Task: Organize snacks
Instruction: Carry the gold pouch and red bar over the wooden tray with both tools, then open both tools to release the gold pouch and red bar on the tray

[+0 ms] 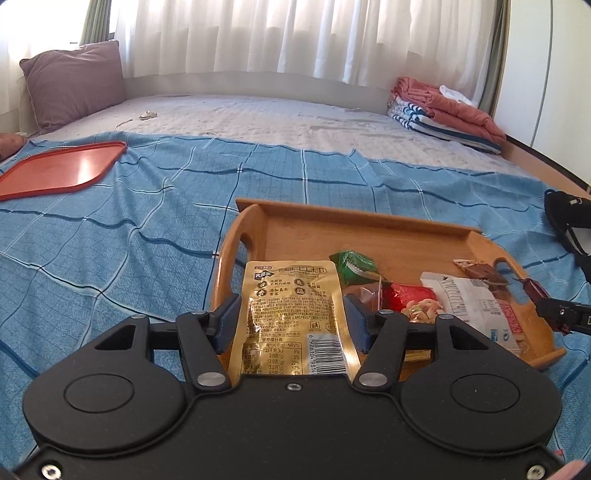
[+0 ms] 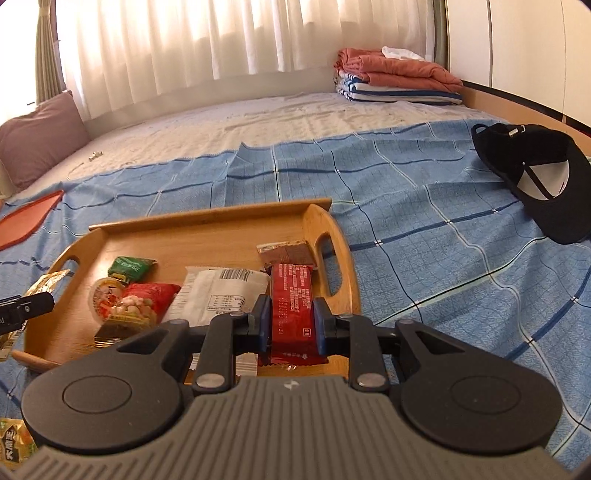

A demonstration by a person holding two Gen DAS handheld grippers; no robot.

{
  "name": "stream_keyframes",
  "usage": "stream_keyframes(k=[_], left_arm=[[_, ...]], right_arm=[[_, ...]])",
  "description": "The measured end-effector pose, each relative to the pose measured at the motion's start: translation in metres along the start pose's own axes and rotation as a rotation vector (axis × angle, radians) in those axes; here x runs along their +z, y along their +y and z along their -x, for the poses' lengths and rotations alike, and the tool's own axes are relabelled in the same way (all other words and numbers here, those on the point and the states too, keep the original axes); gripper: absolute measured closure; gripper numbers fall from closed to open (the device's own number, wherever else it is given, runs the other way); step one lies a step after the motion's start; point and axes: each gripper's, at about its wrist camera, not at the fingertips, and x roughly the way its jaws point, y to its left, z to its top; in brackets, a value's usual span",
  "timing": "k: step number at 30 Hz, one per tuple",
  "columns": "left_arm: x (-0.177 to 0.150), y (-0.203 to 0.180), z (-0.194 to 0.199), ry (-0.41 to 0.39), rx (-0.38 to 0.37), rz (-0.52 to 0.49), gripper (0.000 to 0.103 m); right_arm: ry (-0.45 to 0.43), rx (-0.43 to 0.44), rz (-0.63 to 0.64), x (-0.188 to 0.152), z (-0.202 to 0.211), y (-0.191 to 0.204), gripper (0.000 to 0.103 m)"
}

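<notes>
1. Blue checked cloth [image 1: 110, 240] is spread over a bed, with white curtains [image 1: 295, 33] seen behind it.
2. At far left, a red tray [image 1: 59, 168] is laid flat on the cloth, below a mauve pillow [image 1: 74, 81].
3. A gold pouch [image 1: 291, 306] is clamped between the pads of the left gripper [image 1: 291, 317], over the left end of the wooden tray [image 1: 369, 229].
4. Inside the wooden tray, a green packet [image 2: 131, 266], a red nut bag [image 2: 147, 301] and a white wrapper [image 2: 221, 291] are seen lying close together.
5. A red bar [image 2: 291, 310] is gripped by the right gripper [image 2: 291, 321], above the tray's right end, near a brown bar [image 2: 286, 253].
6. At right, a black cap [image 2: 532, 177] is seen on the cloth, well apart from the tray, and folded blankets [image 2: 395, 77] are stacked further back.
</notes>
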Motion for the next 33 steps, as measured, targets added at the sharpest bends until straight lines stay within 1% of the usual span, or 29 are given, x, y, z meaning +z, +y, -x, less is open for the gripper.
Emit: stream_keyframes(k=[3, 12, 21, 28, 30, 32, 33], left_arm=[[-0.001, -0.001, -0.01, 0.003, 0.01, -0.016, 0.046], [0.0, 0.0, -0.031, 0.012, 0.018, -0.014, 0.046], [-0.005, -0.003, -0.043, 0.017, 0.01, -0.017, 0.046], [-0.007, -0.006, -0.047, 0.015, 0.016, -0.016, 0.044], [-0.007, -0.007, -0.046, 0.018, 0.012, -0.015, 0.043], [-0.007, -0.005, -0.044, 0.019, 0.006, -0.011, 0.041], [-0.007, -0.005, -0.041, 0.012, 0.004, -0.012, 0.038]], right_arm=[[0.01, -0.009, 0.013, -0.002, -0.012, 0.004, 0.074], [0.038, -0.021, 0.019, -0.003, -0.038, 0.008, 0.074], [0.054, -0.021, 0.024, -0.005, -0.049, 0.011, 0.073], [0.048, -0.015, 0.022, -0.005, -0.051, 0.011, 0.073], [0.046, -0.006, 0.018, -0.005, -0.05, 0.011, 0.069], [0.04, -0.002, 0.01, -0.004, -0.047, 0.01, 0.069], [0.037, -0.001, 0.007, -0.004, -0.045, 0.009, 0.062]])
